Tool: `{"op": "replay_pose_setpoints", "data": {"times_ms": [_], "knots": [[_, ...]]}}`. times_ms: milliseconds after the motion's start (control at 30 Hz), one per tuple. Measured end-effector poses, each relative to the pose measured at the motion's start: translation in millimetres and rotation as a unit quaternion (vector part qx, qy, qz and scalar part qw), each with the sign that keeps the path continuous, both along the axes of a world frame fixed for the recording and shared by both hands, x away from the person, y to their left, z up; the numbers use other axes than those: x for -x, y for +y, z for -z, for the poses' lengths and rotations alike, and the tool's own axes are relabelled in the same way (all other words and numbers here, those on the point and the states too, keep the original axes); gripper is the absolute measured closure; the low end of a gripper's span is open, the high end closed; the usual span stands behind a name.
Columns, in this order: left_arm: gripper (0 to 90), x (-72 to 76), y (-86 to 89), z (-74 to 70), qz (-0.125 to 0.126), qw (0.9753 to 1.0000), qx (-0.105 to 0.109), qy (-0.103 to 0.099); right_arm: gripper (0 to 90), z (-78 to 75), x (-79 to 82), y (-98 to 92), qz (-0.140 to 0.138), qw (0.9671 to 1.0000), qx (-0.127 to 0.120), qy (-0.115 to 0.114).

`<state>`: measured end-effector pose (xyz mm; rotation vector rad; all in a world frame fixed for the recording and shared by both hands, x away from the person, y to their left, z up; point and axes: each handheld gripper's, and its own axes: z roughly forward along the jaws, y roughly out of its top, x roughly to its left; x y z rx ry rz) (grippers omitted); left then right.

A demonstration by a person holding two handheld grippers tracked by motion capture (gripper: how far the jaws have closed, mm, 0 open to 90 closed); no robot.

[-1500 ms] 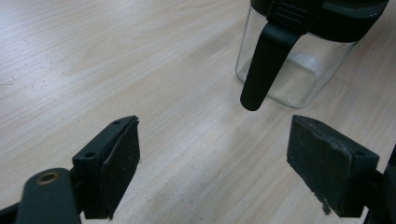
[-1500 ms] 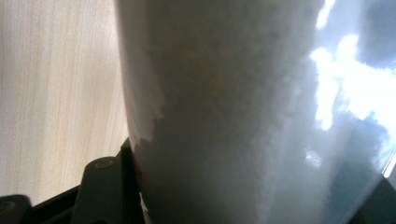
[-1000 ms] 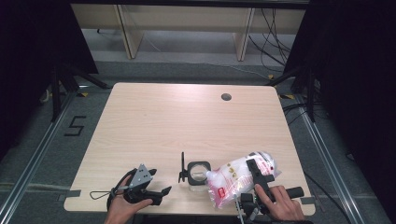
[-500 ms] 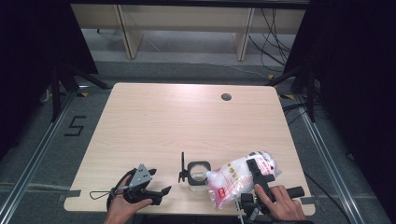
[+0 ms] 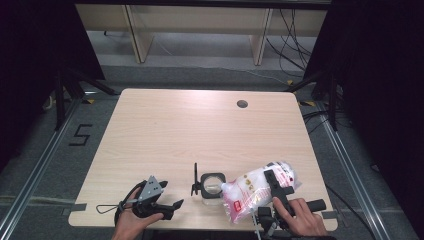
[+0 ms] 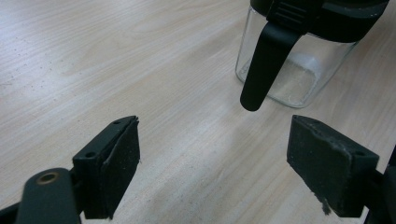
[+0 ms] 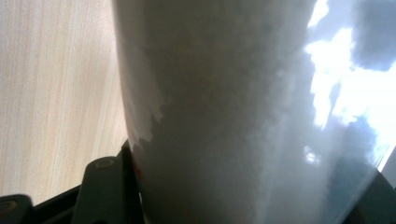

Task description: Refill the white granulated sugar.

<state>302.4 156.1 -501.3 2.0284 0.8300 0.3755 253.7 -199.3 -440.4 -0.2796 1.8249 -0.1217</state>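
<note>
Bag [image 5: 257,190] of white powder lies at the table's near right edge, clamped in the right gripper [image 5: 278,187] — lift it steadily toward the open jar [image 5: 212,184] just left, which the wide-open left gripper [image 5: 167,207] should brace.

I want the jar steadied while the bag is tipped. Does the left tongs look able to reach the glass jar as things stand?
Probably yes. The left tongs stand open and point at the glass jar, with bare table between them. The jar's hanging black clasp faces them and might get in the way of a clean grip.
</note>
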Motion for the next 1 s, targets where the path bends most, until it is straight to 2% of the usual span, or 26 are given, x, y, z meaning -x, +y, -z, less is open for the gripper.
{"op": "replay_pose_setpoints", "data": {"times_ms": [33, 100, 133, 167, 200, 267, 300, 333, 367, 433, 467, 533, 567, 600, 633, 667, 700, 733, 767, 833, 867, 933, 1000], "knots": [[16.7, 0.4, 0.1, -0.9, -0.006, 1.0, -0.004, -0.001, 39.5, 0.0, -0.7, 0.1, -0.005, 1.0, 0.006, -0.001], [16.7, 0.0, 1.0, -0.7, 0.002, 1.0, -0.004, -0.007, 39.5, 0.1, -0.9, 1.5, -0.007, 0.9998, 0.017, 0.001], [16.7, -0.6, -0.6, 0.7, -0.001, 0.9999, 0.01, -0.01, 39.5, -0.7, -0.9, 2.1, -0.01, 0.9998, 0.019, -0.001], [16.7, -1.2, 1.3, -0.7, 0.006, 0.9999, -0.007, -0.009, 39.6, -0.1, -0.8, 1.6, -0.006, 0.9999, 0.011, 0.001], [16.7, 0.2, -1.3, 0.6, -0.004, 1.0, 0.007, 0.0, 39.5, -0.3, -0.5, 1.6, 0.0, 1.0, 0.005, -0.001], [16.7, 0.3, -2.0, 0.9, -0.003, 0.9999, 0.01, -0.003, 39.6, -0.3, -1.0, 2.0, -0.001, 1.0, 0.007, -0.002], [16.7, -0.5, -1.2, 0.4, 0.003, 1.0, 0.004, -0.007, 39.6, 0.7, -0.6, 2.1, 0.004, 1.0, 0.004, 0.001], [16.7, -0.8, -1.0, 0.2, 0.002, 1.0, 0.004, -0.008, 39.6, -1.0, -2.1, 3.4, -0.009, 0.9997, 0.024, -0.002], [16.7, -0.2, -0.6, -0.4, 0.001, 1.0, 0.003, -0.007, 39.6, 0.2, -2.2, 3.7, -0.009, 0.9998, 0.017, -0.002], [16.7, -0.5, 0.6, -0.2, 0.003, 1.0, -0.001, -0.008, 39.6, -1.2, -1.2, 4.2, -0.007, 0.9998, 0.021, -0.003], [16.7, -1.1, 0.9, -0.1, 0.005, 0.9999, -0.002, -0.01, 39.6, -0.8, -0.4, 3.6, -0.001, 1.0, 0.009, -0.003], [16.7, -0.6, 1.0, -1.5, 0.004, 0.9999, -0.01, -0.008, 39.6, -2.5, -1.0, 4.3, -0.007, 0.9998, 0.019, -0.004], [16.7, -0.1, -0.7, -0.4, -0.001, 1.0, 0.002, -0.009, 39.6, -0.7, 0.1, 3.2, 0.003, 1.0, 0.005, -0.002], [16.7, -0.8, -0.1, -0.3, 0.003, 0.9999, -0.002, -0.01, 39.7, -2.0, -0.9, 3.6, -0.006, 0.9998, 0.019, -0.004], [16.7, -0.8, -0.6, 0.3, 0.002, 1.0, 0.003, -0.009, 39.7, -3.5, -1.4, 4.6, -0.01, 0.9995, 0.029, -0.005], [16.7, -1.2, 0.9, -0.4, 0.007, 0.9999, -0.006, -0.008, 39.7, -2.8, -1.9, 4.0, -0.013, 0.9995, 0.027, -0.006], [16.7, -0.9, 1.0, -1.0, 0.002, 0.9999, -0.01, -0.009, 39.6, -1.8, -1.4, 3.4, -0.008, 0.9997, 0.021, -0.005], [16.7, -0.5, 0.8, -0.9, 0.001, 0.9999, -0.009, -0.009, 39.6, -2.2, -0.4, 3.7, -0.003, 0.9997, 0.024, -0.003], [16.7, -1.0, 0.8, -0.6, 0.004, 0.9999, -0.007, -0.01, 39.7, -1.0, 0.4, 3.0, 0.002, 0.9999, 0.015, -0.002], [16.7, -1.3, 0.7, -0.5, 0.007, 0.9999, -0.006, -0.009, 39.7, -2.7, -0.4, 3.4, -0.011, 0.9997, 0.023, -0.006], [16.7, -0.3, -0.6, 0.4, -0.001, 1.0, 0.003, -0.001, 39.7, -3.4, 0.7, 3.9, -0.003, 0.9998, 0.02, -0.004], [16.7, 0.2, -2.1, 1.0, -0.005, 0.9999, 0.011, -0.003, 39.7, -3.9, 0.3, 4.1, -0.01, 0.9996, 0.024, -0.004], [16.7, -0.7, 0.7, -1.2, 0.002, 0.9999, -0.009, -0.011, 39.7, -2.5, -0.4, 2.8, -0.01, 0.9999, 0.006, 0.001]]}}
